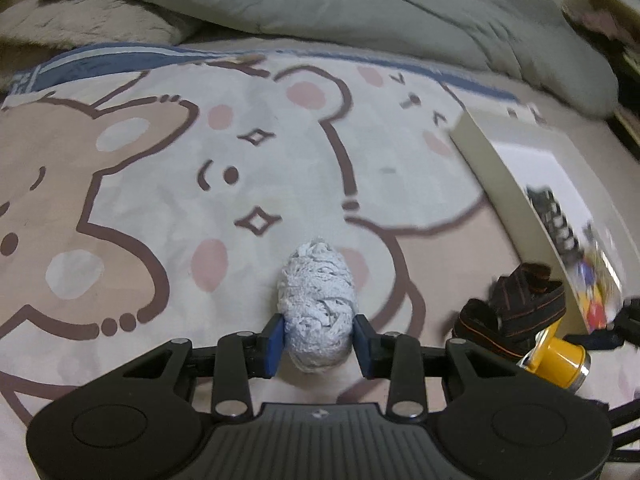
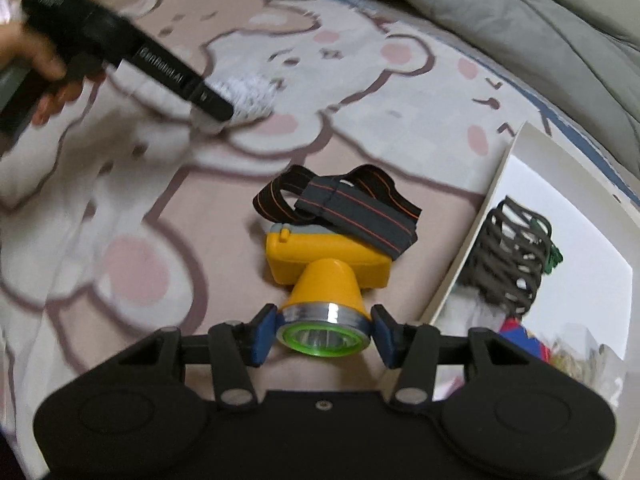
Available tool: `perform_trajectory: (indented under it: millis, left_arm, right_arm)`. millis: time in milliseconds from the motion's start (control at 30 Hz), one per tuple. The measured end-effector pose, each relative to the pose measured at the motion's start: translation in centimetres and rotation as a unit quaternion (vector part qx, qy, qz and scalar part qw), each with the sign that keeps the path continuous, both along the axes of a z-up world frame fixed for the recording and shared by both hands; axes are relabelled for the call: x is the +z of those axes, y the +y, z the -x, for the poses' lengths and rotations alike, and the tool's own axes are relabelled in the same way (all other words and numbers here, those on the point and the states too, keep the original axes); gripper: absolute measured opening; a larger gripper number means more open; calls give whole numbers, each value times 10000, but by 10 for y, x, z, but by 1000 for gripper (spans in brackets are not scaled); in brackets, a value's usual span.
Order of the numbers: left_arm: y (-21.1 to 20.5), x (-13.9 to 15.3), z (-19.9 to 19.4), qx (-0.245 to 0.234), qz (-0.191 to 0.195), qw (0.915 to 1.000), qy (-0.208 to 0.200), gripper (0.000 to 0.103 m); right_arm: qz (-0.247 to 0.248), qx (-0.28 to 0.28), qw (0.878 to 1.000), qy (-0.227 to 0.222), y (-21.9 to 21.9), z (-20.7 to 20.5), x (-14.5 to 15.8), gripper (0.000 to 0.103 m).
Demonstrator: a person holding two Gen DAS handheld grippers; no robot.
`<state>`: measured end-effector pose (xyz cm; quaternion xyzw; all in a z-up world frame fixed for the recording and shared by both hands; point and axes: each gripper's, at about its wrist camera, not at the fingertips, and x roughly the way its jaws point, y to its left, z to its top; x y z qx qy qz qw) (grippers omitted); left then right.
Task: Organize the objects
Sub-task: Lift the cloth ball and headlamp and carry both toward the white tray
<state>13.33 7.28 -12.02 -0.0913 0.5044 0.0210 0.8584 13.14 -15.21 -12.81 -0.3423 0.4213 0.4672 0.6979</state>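
Note:
A pale blue-white bundle of knitted cord lies on the cartoon bear bedsheet. My left gripper is shut on its near end, the blue pads touching both sides. It also shows in the right wrist view, blurred, with the bundle. A yellow headlamp with a black, orange-striped strap lies on the sheet. My right gripper is shut on its silver and green lens rim. The headlamp also shows in the left wrist view.
A white shallow box lies to the right, holding a dark coiled cord bundle and a colourful packet. A grey-green quilt is heaped along the far side. A hand holds the left gripper.

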Motion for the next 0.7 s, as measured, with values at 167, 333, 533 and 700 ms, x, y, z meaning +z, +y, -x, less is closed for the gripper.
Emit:
perform_trajectory:
  millis: [167,333,533,700]
  left_arm:
    - [-10,1,-2,-111,-306,9994,111,39]
    - [-20,2,-10,-228,-623,9976,176,40]
    - [-23,-4,-20,-289,-800,9960,273,42]
    - [-22,-8,-24,-289,-829,9958,273,50]
  right_arm:
    - [264,217,9994,25,4,10,-2,62]
    - [291,31,9996,51,18,6,-1,52]
    - [707,-56,9975,-79,32,-2,-18,44]
    - [732,-154,9972,-81,35,-12,-26,44]
